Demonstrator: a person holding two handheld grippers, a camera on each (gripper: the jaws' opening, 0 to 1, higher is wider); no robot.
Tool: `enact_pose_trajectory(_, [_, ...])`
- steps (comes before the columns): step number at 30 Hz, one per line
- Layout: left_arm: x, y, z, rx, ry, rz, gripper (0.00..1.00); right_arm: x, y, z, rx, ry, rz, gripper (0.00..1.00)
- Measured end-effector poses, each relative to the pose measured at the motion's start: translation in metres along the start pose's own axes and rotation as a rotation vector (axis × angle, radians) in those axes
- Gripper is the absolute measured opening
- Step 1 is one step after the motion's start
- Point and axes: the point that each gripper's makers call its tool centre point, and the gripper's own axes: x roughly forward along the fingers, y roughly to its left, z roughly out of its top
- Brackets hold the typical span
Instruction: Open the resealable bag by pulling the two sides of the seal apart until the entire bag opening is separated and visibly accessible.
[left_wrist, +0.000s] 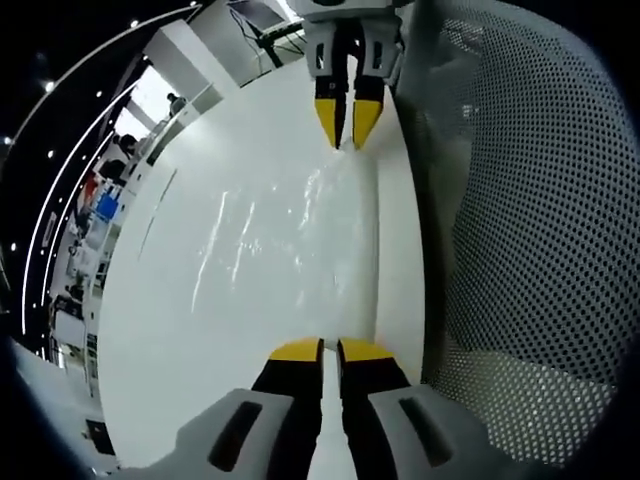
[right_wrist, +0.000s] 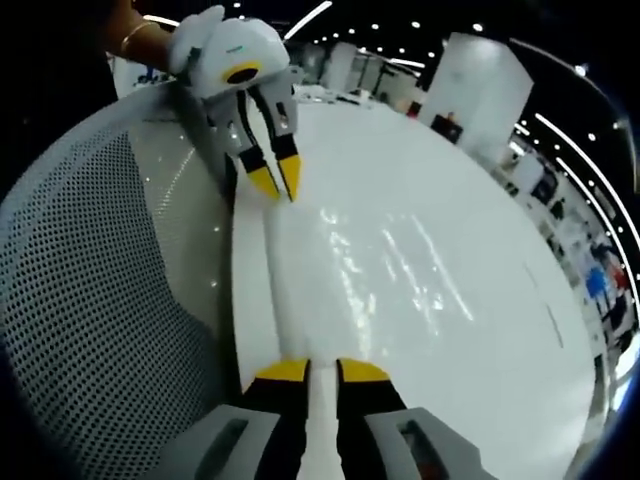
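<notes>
Bag (left_wrist: 300, 250) stretched between both tongs

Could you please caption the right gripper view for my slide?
Both tongs pinch opposite ends of a clear resealable bag on a white table.

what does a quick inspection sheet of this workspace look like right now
surface: smooth white tabletop, glossy.
job's things: clear resealable plastic bag lying flat, its seal strip stretched between the two grippers, not visibly parted.
clutter: white perforated mesh panel beside the bag.
grippers: left gripper shut on the bag's seal edge; right gripper shut on the opposite end.
cables: dark cables behind the far table edge.
surroundings: large hall with ceiling lights, white pillars and shelves.
</notes>
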Motion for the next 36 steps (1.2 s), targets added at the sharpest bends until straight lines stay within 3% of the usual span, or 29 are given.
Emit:
enact_pose_trajectory(12, [-0.009,-0.011,0.003,-0.093,-0.022,-0.035,0.2,-0.005,0.012,0.004,0.027,-0.01,0.011,0.08])
enact_pose_trajectory(15, [-0.009,-0.011,0.006,-0.13,-0.039,-0.031,0.18,-0.003,0.013,0.006,0.032,-0.014,0.012,0.08])
enact_pose_trajectory(24, [0.0,-0.005,0.014,-0.135,-0.046,-0.027,0.06,0.005,0.011,0.014,0.024,-0.021,0.011,0.07])
enact_pose_trajectory(36, [0.011,0.006,0.013,-0.169,-0.038,-0.02,0.01,0.013,-0.004,0.013,0.034,-0.01,-0.003,0.04])
